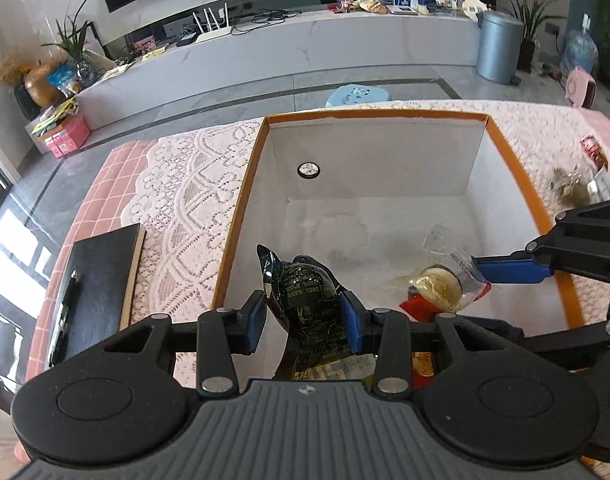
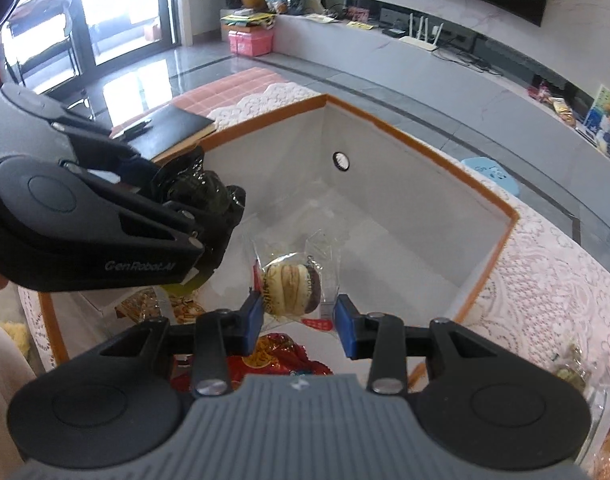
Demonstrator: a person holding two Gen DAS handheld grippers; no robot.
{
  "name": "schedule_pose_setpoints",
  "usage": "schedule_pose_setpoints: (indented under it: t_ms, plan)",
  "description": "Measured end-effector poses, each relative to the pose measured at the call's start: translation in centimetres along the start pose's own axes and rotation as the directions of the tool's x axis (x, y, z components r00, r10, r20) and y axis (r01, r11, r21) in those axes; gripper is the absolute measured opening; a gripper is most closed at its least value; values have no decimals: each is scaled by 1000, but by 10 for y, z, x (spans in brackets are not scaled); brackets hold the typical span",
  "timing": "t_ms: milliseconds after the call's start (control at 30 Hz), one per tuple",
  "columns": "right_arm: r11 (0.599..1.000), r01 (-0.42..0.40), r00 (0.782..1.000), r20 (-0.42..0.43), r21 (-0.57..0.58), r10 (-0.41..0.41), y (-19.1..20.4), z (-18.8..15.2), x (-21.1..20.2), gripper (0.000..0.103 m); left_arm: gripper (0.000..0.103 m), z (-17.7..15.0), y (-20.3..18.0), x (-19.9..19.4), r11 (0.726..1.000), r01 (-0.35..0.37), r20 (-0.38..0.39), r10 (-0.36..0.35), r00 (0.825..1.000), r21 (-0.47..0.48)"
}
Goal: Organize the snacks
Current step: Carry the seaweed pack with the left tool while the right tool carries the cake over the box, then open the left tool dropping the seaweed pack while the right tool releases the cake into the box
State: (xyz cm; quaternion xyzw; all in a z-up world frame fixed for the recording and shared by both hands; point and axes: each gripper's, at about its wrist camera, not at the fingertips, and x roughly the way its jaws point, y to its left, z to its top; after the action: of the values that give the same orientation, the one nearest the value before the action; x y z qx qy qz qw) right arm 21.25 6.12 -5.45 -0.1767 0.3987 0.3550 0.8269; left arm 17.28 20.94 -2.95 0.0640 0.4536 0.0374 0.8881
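Note:
My left gripper (image 1: pixel 303 306) is shut on a black snack packet (image 1: pixel 305 280) and holds it above the near left part of a white box with an orange rim (image 1: pixel 241 208). My right gripper (image 2: pixel 299 314) is shut on a clear-wrapped round pastry (image 2: pixel 291 286), which hangs over the box floor. In the left wrist view that pastry (image 1: pixel 437 288) shows at the right, with a blue finger (image 1: pixel 509 270) on its wrapper. In the right wrist view the left gripper (image 2: pixel 117 216) and its black packet (image 2: pixel 201 188) are at the left, over the box rim (image 2: pixel 425 144).
A red snack packet (image 2: pixel 281 356) and an orange one (image 2: pixel 161 304) lie in the box's near end. More snacks (image 1: pixel 577 188) lie on the lace cloth right of the box. A black notebook with a pen (image 1: pixel 97 288) lies to its left.

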Motion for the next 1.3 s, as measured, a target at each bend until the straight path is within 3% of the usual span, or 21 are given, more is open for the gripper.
schedule_pose_setpoints:
  t_ms: [300,567,700,1000,1167,1300]
  plan:
    - [990,-23,998,-54,-137,16,11,0,10,38,45,-2,-6,15,991,31,-45,-25,999,130]
    - [995,-32,995,-100,-94,22,3,-1,21,39,50,-3,-9,31,989,30,-109,-14,994,147]
    - [996,-32,995,-100,-87,24,7,0,23,41,51,-4,-11,31,987,3,-98,13,995,161]
    - [997,-15,995,-102,-79,7,11,0,22,43,64,-2,-2,21,993,-6,-70,14,997,115]
    - [998,6,996,-88,-69,-12,14,5,15,47,65,-3,0,9,995,-12,-46,17,999,96]
    - [996,29,998,-47,-81,-33,19,9,0,62,65,-5,4,-3,998,-35,6,35,999,50]
